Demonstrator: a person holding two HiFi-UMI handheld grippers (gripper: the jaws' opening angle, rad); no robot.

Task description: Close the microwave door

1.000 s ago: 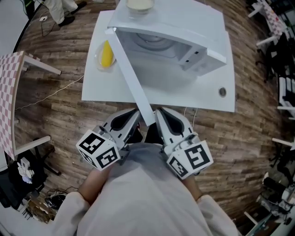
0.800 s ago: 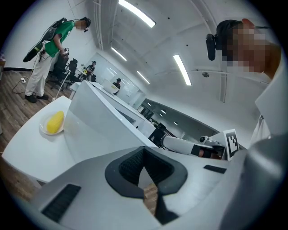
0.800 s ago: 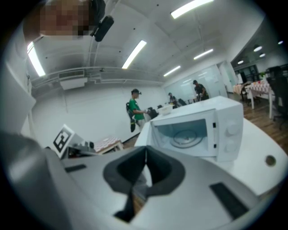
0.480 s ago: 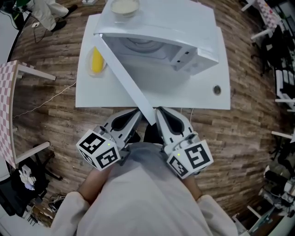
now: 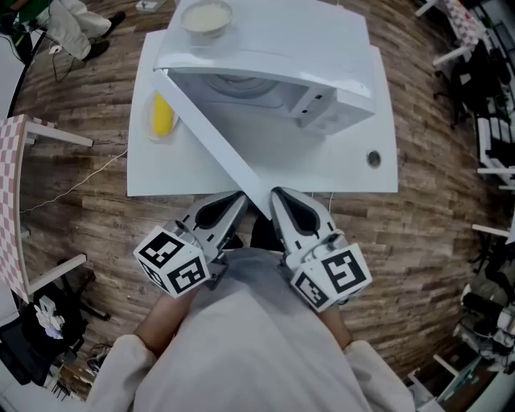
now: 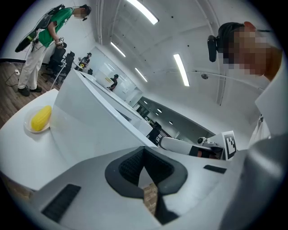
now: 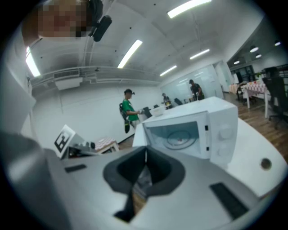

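- A yellow cob point(image 5: 162, 115) is seen on a clear plate point(image 5: 152, 133) at the left of the white table point(image 5: 338, 169), just beside the door's hinge side.
- A bowl point(image 5: 206, 16) with a pale filling is set on top of the microwave point(image 5: 322, 56), over its left corner.
- The microwave is placed on the table with its cavity facing the person; a glass turntable is seen inside it in the right gripper view.
- The door point(image 5: 217, 149) is swung wide open, hinged at the microwave's left and reaching out past the table's near edge.
- The left gripper point(image 5: 233, 201) is held low at the table's near edge, left of the door's free end; its jaws are pressed together with nothing between them.
- The door's free end is seen between the two grippers; whether it is touched cannot be told.
- The right gripper point(image 5: 280, 199) is held just right of that end, its jaws likewise pressed together and empty.
- A round grommet point(image 5: 373, 158) is set in the table near its right edge.
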